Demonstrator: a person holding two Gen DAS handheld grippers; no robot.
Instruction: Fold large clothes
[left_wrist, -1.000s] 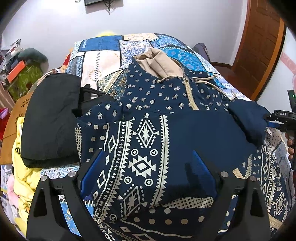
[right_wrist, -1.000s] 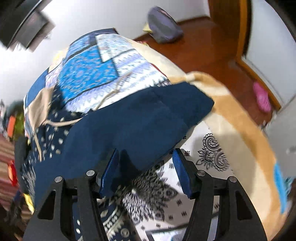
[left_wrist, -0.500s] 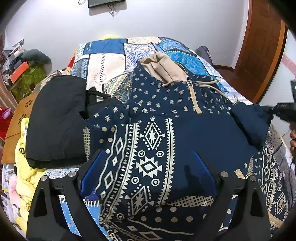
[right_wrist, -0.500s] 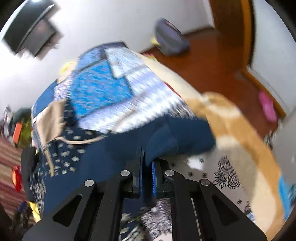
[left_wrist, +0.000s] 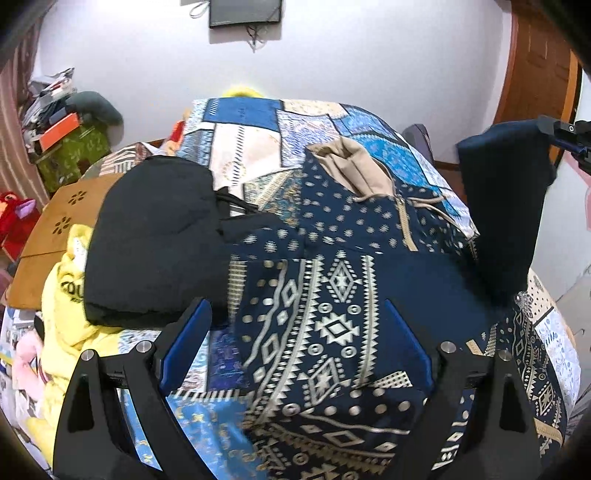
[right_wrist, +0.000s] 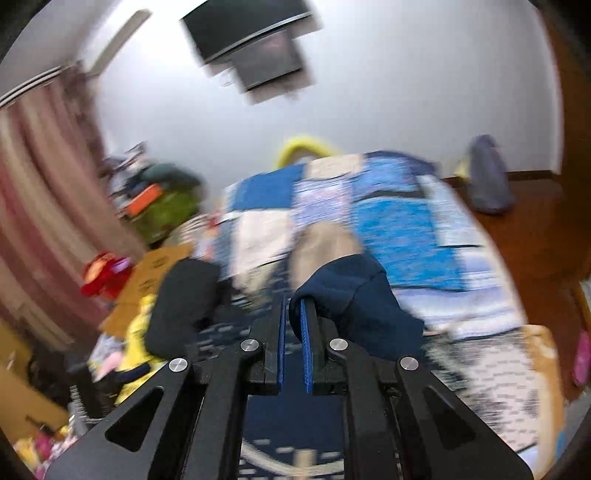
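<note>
A navy hoodie (left_wrist: 332, 295) with cream geometric print and a tan hood (left_wrist: 351, 166) lies spread on the bed. My left gripper (left_wrist: 295, 343) is open and empty, hovering over the hoodie's lower front. My right gripper (right_wrist: 293, 314) is shut on the hoodie's plain navy sleeve (right_wrist: 354, 295) and holds it lifted above the bed. In the left wrist view the raised sleeve (left_wrist: 506, 206) hangs from the right gripper (left_wrist: 565, 136) at the upper right. The right wrist view is motion-blurred.
A folded black garment (left_wrist: 155, 236) lies on the bed left of the hoodie, over yellow clothes (left_wrist: 62, 317). The patchwork bedspread (left_wrist: 258, 129) covers the bed. A brown board (left_wrist: 55, 229) and clutter sit at the left. A wooden door (left_wrist: 535, 62) is at the right.
My right gripper closed on the navy sleeve and raised it high off the bed, swinging it leftward. My left gripper stayed open and rose a little.
</note>
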